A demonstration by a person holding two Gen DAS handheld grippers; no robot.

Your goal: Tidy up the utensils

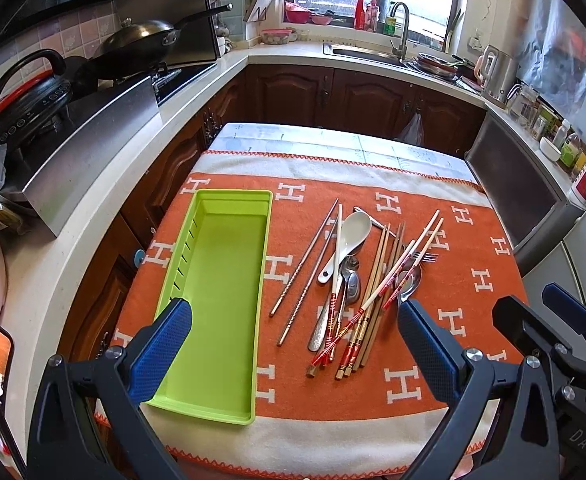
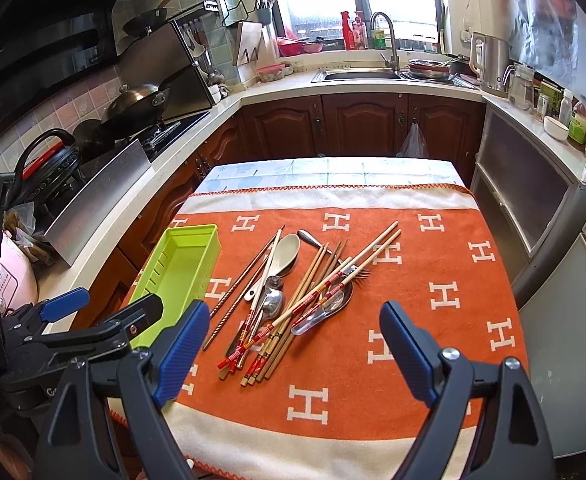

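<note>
- Both of your grippers hang with fingers spread wide and nothing between them: the left gripper (image 1: pixel 293 344) above the near end of the green tray (image 1: pixel 217 280), the right gripper (image 2: pixel 293 344) just right of that tray, over the utensil pile (image 2: pixel 293 292).
- Your green tray holds nothing; its bare floor shows.
- Right of the tray, chopsticks (image 1: pixel 377 280), a white ceramic spoon (image 1: pixel 351 232), metal spoons (image 1: pixel 351 284) and a fork (image 1: pixel 425 258) lie crossed on the orange blanket (image 1: pixel 473 280).
</note>
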